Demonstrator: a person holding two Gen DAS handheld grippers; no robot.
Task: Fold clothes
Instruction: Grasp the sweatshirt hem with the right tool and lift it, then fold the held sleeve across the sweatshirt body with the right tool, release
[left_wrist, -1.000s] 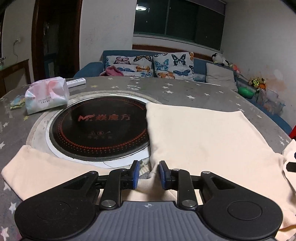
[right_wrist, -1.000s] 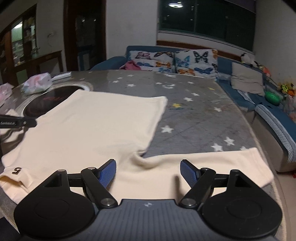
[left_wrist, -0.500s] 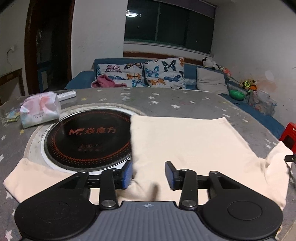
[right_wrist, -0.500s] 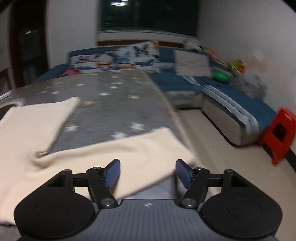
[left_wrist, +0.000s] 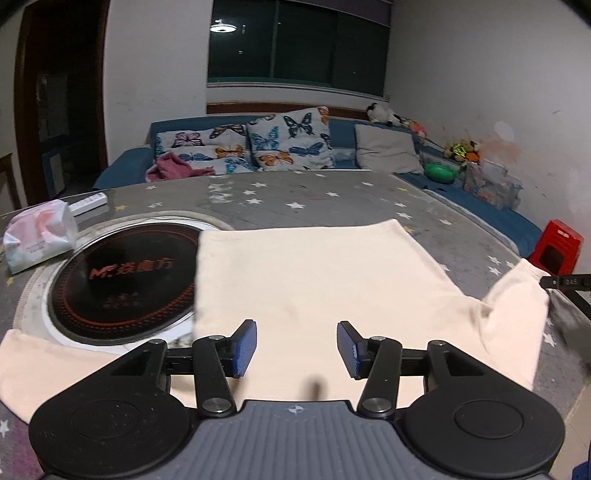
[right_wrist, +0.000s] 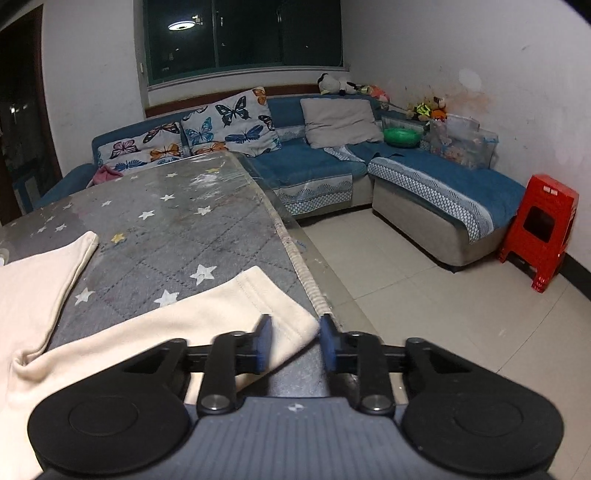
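Note:
A cream T-shirt (left_wrist: 314, 280) lies flat on the grey star-patterned table (left_wrist: 295, 199), its body partly over the black cooktop. My left gripper (left_wrist: 295, 347) hovers over the shirt's near edge, jaws opening, nothing between them. The shirt's right sleeve (right_wrist: 207, 317) stretches toward the table's right edge. My right gripper (right_wrist: 293, 343) straddles the corner of that sleeve's cuff, jaws closing, with a gap still showing beside the cloth. A tip of the right gripper (left_wrist: 565, 282) shows at the sleeve's end in the left wrist view. The left sleeve (left_wrist: 44, 362) lies at the near left.
A round black induction cooktop (left_wrist: 122, 280) is set into the table at the left. A tissue pack (left_wrist: 37, 236) and a white remote (left_wrist: 88, 203) lie behind it. Beyond the table's right edge (right_wrist: 295, 254) are tiled floor, a blue sofa (right_wrist: 424, 177) and a red stool (right_wrist: 539, 229).
My left gripper's jaws widened and it shifted right along the shirt's near edge. My right gripper swung right to the sleeve's cuff and its jaws narrowed around the corner.

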